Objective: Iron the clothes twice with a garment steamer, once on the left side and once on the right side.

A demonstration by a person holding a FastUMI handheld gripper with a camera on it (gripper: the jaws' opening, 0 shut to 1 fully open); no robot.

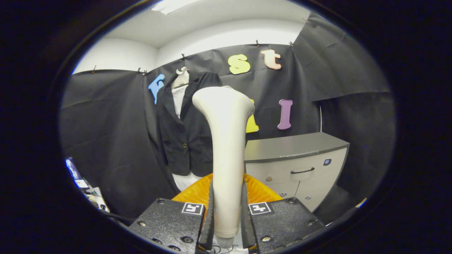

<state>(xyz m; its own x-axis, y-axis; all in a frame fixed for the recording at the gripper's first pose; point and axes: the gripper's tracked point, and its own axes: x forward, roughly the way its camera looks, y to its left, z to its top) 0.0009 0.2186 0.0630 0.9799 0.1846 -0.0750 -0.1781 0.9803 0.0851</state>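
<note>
Black cloth walls the booth, with a grey-topped white drawer cabinet [296, 165] beyond the fingers to the right. Both fingers of the gripper [227, 225] clamp the upright cream plastic garment steamer [226, 141]; beyond it hangs a black buttoned jacket over a white shirt [183, 134], above an orange ribbed surface [197, 192].
</note>
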